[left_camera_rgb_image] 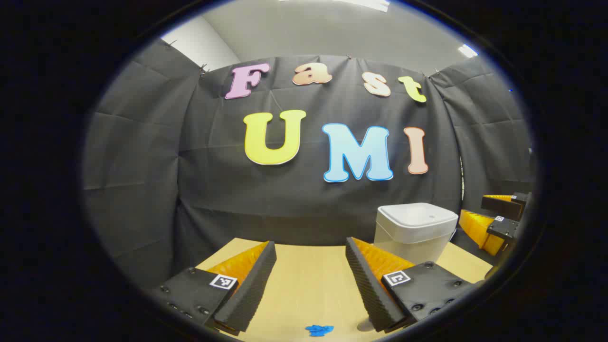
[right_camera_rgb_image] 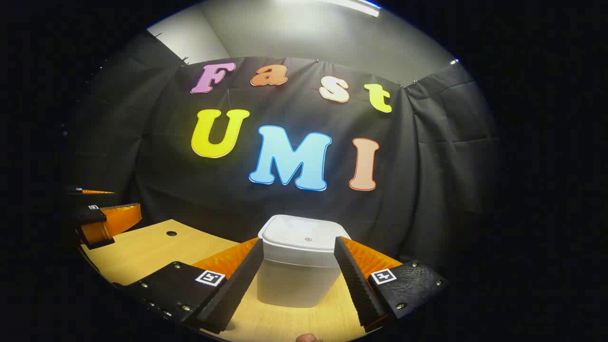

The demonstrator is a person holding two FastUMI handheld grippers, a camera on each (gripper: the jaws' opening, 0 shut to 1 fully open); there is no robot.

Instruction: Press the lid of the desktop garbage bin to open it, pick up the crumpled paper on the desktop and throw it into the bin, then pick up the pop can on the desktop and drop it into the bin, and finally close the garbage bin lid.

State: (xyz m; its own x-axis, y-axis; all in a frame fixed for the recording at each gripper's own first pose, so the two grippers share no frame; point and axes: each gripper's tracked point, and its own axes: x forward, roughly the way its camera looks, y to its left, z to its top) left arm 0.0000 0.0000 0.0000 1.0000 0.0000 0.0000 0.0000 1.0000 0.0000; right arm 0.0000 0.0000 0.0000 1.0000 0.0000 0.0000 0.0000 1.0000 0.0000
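Note:
A white garbage bin (left_camera_rgb_image: 414, 230) with its lid (right_camera_rgb_image: 304, 236) down stands at the back of the wooden table. In the right gripper view the bin (right_camera_rgb_image: 297, 270) sits straight ahead, just beyond my open right gripper (right_camera_rgb_image: 297, 273), whose fingers frame it without touching. My left gripper (left_camera_rgb_image: 311, 280) is open over bare table, with the bin off to its right. A blue crumpled paper (left_camera_rgb_image: 319, 329) lies on the table below the left gripper. The right gripper (left_camera_rgb_image: 498, 216) also appears at the far right of the left gripper view, and the left gripper (right_camera_rgb_image: 102, 218) at the far left of the right gripper view.
The wooden table (right_camera_rgb_image: 142, 251) has a small round hole (right_camera_rgb_image: 171, 233) near its back left. Black cloth walls close the booth behind and at both sides. A small rounded thing (right_camera_rgb_image: 308, 337) peeks in at the bottom edge of the right gripper view.

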